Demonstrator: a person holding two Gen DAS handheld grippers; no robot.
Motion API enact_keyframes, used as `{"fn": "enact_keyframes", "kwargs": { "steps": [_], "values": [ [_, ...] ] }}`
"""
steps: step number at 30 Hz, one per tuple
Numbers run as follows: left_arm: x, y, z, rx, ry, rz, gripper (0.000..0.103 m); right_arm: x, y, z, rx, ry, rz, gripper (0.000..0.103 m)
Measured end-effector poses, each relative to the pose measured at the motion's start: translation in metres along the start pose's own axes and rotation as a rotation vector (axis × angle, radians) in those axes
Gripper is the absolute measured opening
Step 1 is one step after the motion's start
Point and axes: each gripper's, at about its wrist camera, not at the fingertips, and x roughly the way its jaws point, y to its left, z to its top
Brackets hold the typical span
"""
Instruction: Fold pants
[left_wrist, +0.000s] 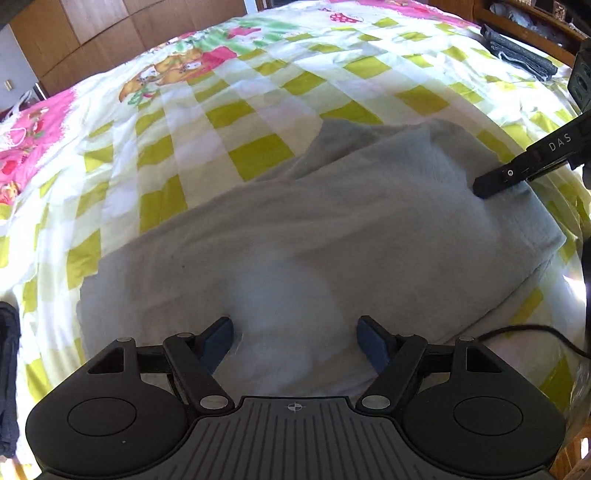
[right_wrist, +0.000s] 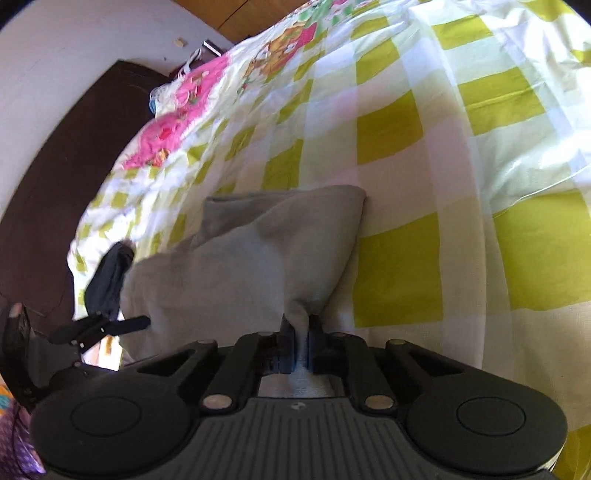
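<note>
Grey pants (left_wrist: 332, 229) lie partly folded on a bed with a yellow-green checked sheet (left_wrist: 240, 110). My left gripper (left_wrist: 295, 332) hovers open over the near part of the pants, its blue pads apart with only flat cloth below them. In the left wrist view my right gripper (left_wrist: 485, 188) reaches in from the right and touches the pants' right end. In the right wrist view that right gripper (right_wrist: 301, 326) is shut on a pinched-up fold of the grey pants (right_wrist: 240, 266). The left gripper (right_wrist: 138, 323) shows at the far left edge of the pants.
A dark garment (right_wrist: 110, 277) lies at the bed's edge beside the pants, also seen as a dark garment (left_wrist: 7, 369) at the left. A folded dark-grey pile (left_wrist: 517, 55) sits at the bed's far right corner. A black cable (left_wrist: 535, 332) runs along the right. Wooden cupboards stand behind.
</note>
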Motion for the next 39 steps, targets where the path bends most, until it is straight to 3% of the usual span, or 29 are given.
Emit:
{"fn": "enact_keyframes", "kwargs": {
  "steps": [4,7,9,13,16,18,21,23,26,27,29,33,37,39],
  "values": [
    [-0.008,-0.023,0.028,-0.008,-0.114,-0.002,0.075,-0.043,-0.022,0.009,0.044,-0.107,-0.043,0.020],
    [0.020,-0.046,0.039,0.019,-0.060,-0.058,0.076,-0.065,-0.038,0.015,0.052,-0.147,-0.160,0.020],
    [0.036,-0.059,0.036,0.028,-0.013,-0.067,0.076,-0.078,-0.050,0.016,0.084,-0.155,-0.157,0.020],
    [0.011,-0.069,0.041,0.053,-0.098,-0.104,0.076,-0.086,-0.054,0.018,0.055,-0.155,-0.185,0.024],
    [0.008,-0.066,0.046,0.038,-0.135,-0.063,0.076,-0.076,-0.059,0.018,0.090,-0.131,-0.174,0.028],
    [0.022,-0.060,0.045,0.018,-0.092,-0.044,0.076,-0.070,-0.062,0.015,0.097,-0.119,-0.168,0.033],
    [0.032,-0.051,0.032,-0.013,-0.042,-0.030,0.076,-0.061,-0.064,0.010,0.115,-0.089,-0.166,0.031],
    [0.016,-0.048,0.032,-0.020,-0.082,-0.030,0.075,-0.066,-0.061,0.010,0.101,-0.102,-0.171,0.023],
    [0.003,-0.045,0.033,-0.007,-0.149,-0.007,0.076,-0.079,-0.053,0.015,0.088,-0.138,-0.166,0.021],
    [0.010,-0.045,0.034,0.001,-0.127,-0.002,0.077,-0.083,-0.049,0.017,0.086,-0.154,-0.168,0.021],
    [0.034,-0.043,0.029,0.001,-0.009,-0.037,0.077,-0.089,-0.041,0.023,0.080,-0.184,-0.178,0.021],
    [0.016,-0.049,0.022,0.031,-0.052,-0.045,0.077,-0.081,-0.029,0.031,0.034,-0.170,-0.247,0.021],
    [-0.001,-0.032,0.009,-0.019,-0.070,-0.023,0.077,-0.069,-0.032,0.031,0.041,-0.131,-0.284,0.022],
    [-0.009,-0.016,0.005,-0.083,-0.089,-0.007,0.077,-0.068,-0.038,0.029,0.068,-0.128,-0.256,0.026]
  ]
}}
